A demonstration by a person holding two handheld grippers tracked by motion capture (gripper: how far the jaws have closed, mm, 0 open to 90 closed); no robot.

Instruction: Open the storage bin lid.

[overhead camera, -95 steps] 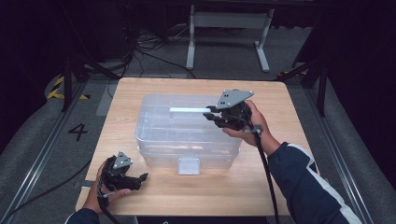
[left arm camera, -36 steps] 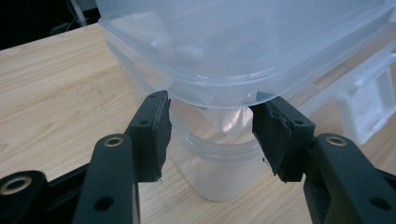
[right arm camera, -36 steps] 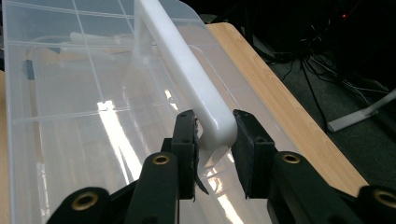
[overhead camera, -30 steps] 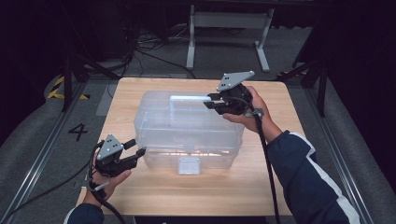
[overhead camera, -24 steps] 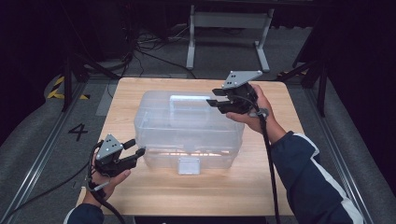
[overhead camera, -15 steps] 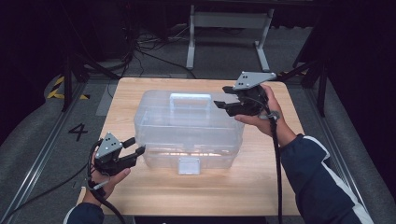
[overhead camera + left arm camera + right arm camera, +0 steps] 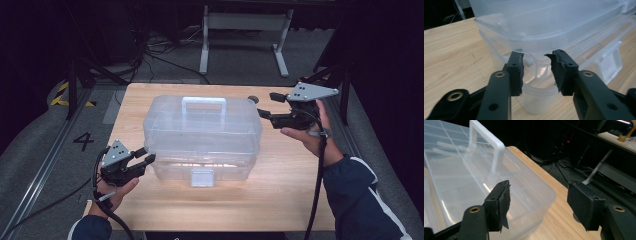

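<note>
A clear plastic box [image 7: 202, 132] with a white handle [image 7: 203, 102] on its lid stands in the middle of the wooden table [image 7: 280, 200]. A white latch [image 7: 202, 177] sits on its front wall. My left gripper [image 7: 147, 155] is open at the box's front left corner. In the left gripper view its jaws [image 7: 536, 67] stand either side of that rounded corner, under the lid's rim [image 7: 549, 37]. My right gripper [image 7: 266, 105] is open, held in the air just right of the lid. In the right gripper view it [image 7: 539, 200] frames the lid's corner [image 7: 534, 187], with the handle [image 7: 490, 141] beyond.
A small dark round object [image 7: 253, 99] lies on the table behind the box's right end. Bare wood runs along the front and right of the box. Beyond the table's far edge are cables and a white stand [image 7: 245, 22] on the dark floor.
The right gripper has drawn away to the right from the handle and off the lid. Since 3.2 s ago the left gripper has come from the table's front left up to the box's corner.
</note>
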